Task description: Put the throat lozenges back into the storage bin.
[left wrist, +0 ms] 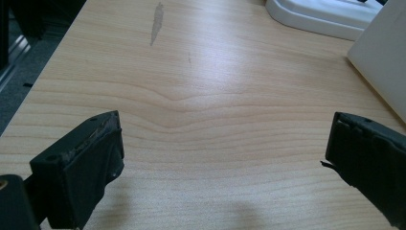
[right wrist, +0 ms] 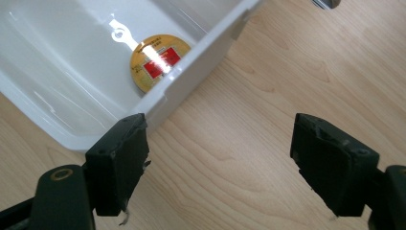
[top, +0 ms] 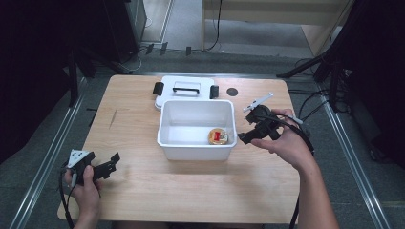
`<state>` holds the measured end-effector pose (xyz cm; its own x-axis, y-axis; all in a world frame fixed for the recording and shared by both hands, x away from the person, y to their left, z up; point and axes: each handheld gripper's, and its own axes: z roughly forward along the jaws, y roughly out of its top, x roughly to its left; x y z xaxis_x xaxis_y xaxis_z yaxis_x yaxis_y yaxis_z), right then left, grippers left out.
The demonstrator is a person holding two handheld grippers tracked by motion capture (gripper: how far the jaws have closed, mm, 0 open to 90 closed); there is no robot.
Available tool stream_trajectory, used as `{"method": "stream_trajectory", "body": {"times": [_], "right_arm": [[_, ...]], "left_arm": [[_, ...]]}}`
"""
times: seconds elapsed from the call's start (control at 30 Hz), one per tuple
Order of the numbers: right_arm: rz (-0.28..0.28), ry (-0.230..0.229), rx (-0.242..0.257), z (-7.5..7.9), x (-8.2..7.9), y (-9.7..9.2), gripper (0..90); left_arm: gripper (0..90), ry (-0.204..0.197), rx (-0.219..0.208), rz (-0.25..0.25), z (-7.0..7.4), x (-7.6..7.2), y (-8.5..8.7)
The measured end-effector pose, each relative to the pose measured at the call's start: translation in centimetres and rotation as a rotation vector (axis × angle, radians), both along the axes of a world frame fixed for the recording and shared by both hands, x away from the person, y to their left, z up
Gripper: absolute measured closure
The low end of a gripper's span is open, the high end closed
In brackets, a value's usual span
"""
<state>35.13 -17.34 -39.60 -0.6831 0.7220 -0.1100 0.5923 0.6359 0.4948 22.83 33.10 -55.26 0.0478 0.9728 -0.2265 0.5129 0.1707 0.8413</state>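
A white plastic bin (top: 165, 125) stands in the middle of the wooden table. A round tin with a gold and red top (top: 218, 136) lies flat in its front right corner. My right gripper (top: 246, 137) hovers just outside the bin's right wall, pointing at it. In the right gripper view its jaws (right wrist: 220, 163) stand wide apart over bare wood, with the tin (right wrist: 157, 61) beyond the bin's rim (right wrist: 191, 72). My left gripper (top: 113, 162) rests near the table's front left corner, open, with nothing between its jaws (left wrist: 222, 163).
The bin's white lid (top: 186, 90), with a handle and two black clasps, lies flat behind the bin. A small black disc (top: 232, 91) sits on the table to the lid's right. A grey smear (left wrist: 156, 21) marks the wood ahead of the left gripper.
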Motion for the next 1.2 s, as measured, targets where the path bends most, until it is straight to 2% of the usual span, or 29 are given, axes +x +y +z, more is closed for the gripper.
{"method": "stream_trajectory", "body": {"times": [0.2,0.37,0.47,0.57,0.6,0.63,0.67,0.73,0.77,0.83,1.2], "right_arm": [[-0.065,-0.024,0.048,-1.5,-0.6,-1.7,20.7],[-0.115,-0.075,0.066,-3.1,-1.3,-2.5,18.0],[-0.172,-0.093,0.077,-4.3,-2.0,-2.9,13.5],[-0.207,-0.132,0.087,-5.3,-2.7,-3.4,12.9],[-0.23,-0.142,0.096,-5.8,-3.0,-3.6,12.6],[-0.23,-0.142,0.096,-5.8,-3.0,-3.6,12.6],[-0.258,-0.165,0.11,-6.5,-3.5,-4.1,11.3],[-0.267,-0.167,0.12,-6.8,-3.7,-4.4,9.0],[-0.276,-0.157,0.141,-7.5,-4.0,-4.9,3.2],[-0.284,-0.154,0.153,-8.2,-4.4,-5.5,0.0],[-0.379,-0.223,0.292,-11.0,-6.6,-9.6,0.0]], "left_arm": [[0.0,0.0,0.002,0.001,0.0,0.0,0.0],[0.0,-0.002,0.002,0.001,0.0,0.0,0.0],[0.0,-0.002,0.003,0.0,0.0,0.0,0.0],[0.0,-0.001,0.004,0.0,0.0,0.0,0.0],[0.0,-0.001,0.004,0.0,0.0,0.0,-0.1],[0.0,-0.001,0.004,0.0,0.0,0.0,-0.1],[0.0,-0.001,0.006,-0.001,0.0,0.0,-0.1],[0.0,-0.001,0.006,0.0,0.0,0.0,-0.1],[0.0,-0.002,0.008,0.0,0.0,0.0,-0.1],[0.0,-0.001,0.008,0.0,0.0,0.0,-0.1],[0.0,-0.003,0.012,-0.002,0.0,0.0,-0.1]]}}
